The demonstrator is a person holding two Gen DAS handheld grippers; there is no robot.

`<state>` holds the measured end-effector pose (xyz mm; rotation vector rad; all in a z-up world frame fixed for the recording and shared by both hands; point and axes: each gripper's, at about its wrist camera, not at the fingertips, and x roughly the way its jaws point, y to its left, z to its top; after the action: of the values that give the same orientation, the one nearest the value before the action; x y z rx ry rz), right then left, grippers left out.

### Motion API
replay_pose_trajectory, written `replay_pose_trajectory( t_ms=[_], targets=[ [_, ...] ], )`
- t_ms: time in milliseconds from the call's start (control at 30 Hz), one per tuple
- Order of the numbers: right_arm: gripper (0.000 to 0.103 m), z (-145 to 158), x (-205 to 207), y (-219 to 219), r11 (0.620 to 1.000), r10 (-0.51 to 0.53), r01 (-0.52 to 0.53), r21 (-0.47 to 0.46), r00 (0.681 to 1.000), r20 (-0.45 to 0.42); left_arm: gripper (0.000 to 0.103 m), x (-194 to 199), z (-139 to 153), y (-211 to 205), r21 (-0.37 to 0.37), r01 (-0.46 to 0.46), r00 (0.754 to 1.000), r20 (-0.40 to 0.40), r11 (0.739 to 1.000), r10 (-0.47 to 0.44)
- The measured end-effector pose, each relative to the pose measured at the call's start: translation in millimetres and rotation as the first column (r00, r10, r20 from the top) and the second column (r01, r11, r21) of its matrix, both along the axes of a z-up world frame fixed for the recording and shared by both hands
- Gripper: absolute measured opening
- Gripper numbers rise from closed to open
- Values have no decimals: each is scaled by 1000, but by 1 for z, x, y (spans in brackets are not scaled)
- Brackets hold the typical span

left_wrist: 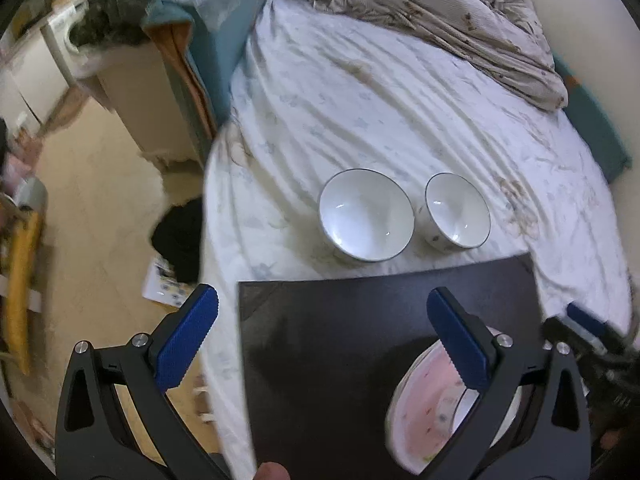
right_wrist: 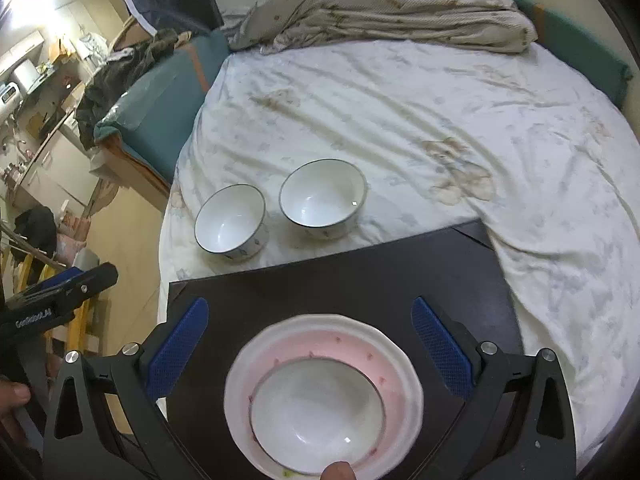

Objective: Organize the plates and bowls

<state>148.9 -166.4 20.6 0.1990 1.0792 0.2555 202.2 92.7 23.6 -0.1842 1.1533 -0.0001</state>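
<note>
- Nearest the right wrist camera, the right gripper (right_wrist: 310, 344) hung with its blue-padded jaws spread wide, holding nothing, one finger on each side of the dishes beneath it.
- Between those fingers, at 6 o'clock in that view, a white bowl with a thin dark rim (right_wrist: 318, 410) sat inside a pink scalloped ceramic plate with a white edge (right_wrist: 400, 368).
- The plate rested on a flat dark rectangular board (right_wrist: 320, 284) laid over the near edge of the bed.
- The left gripper (left_wrist: 322, 338) was likewise wide open and empty; its right finger overlapped the plate at 5 o'clock in the left view, and its left finger hung past the board's edge over the floor.
- Just beyond the board's far edge, two more white dark-rimmed bowls stood upright side by side on the wrinkled white patterned bedsheet (right_wrist: 400, 120): the left bowl (right_wrist: 230, 222) at 11 o'clock and the right bowl (right_wrist: 322, 198) at 12 o'clock in the right view, close together.
- Farthest off, at 12 to 1 o'clock, a crumpled beige floral quilt (right_wrist: 380, 4) lay bunched at the head of the bed.
</note>
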Motion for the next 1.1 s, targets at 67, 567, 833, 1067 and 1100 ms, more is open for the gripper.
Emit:
replay_pose_trajectory(
  t_ms=[67, 567, 833, 1067, 1100],
  targets=[
    [103, -8, 14, 10, 999, 16, -15, 32, 999, -48, 103, 14, -13, 5, -65, -16, 1000, -26, 998, 14],
    [78, -92, 105, 48, 972, -30, 104, 210, 944, -328, 103, 87, -82, 24, -151, -99, 984, -161, 984, 74],
    [43, -129, 125, 59, 923, -91, 236, 305, 902, -421, 59, 105, -114, 22, -207, -127, 970, -229, 970, 78],
    [26, -139, 137, 79, 941, -83, 208, 268, 907, -414, 20, 108, -134, 20, -217, -113, 962, -269, 970, 52],
    [24, -140, 138, 82, 946, -81, 200, 254, 908, -412, 18, 108, -136, 21, -229, -116, 960, -275, 967, 50]
  ],
)
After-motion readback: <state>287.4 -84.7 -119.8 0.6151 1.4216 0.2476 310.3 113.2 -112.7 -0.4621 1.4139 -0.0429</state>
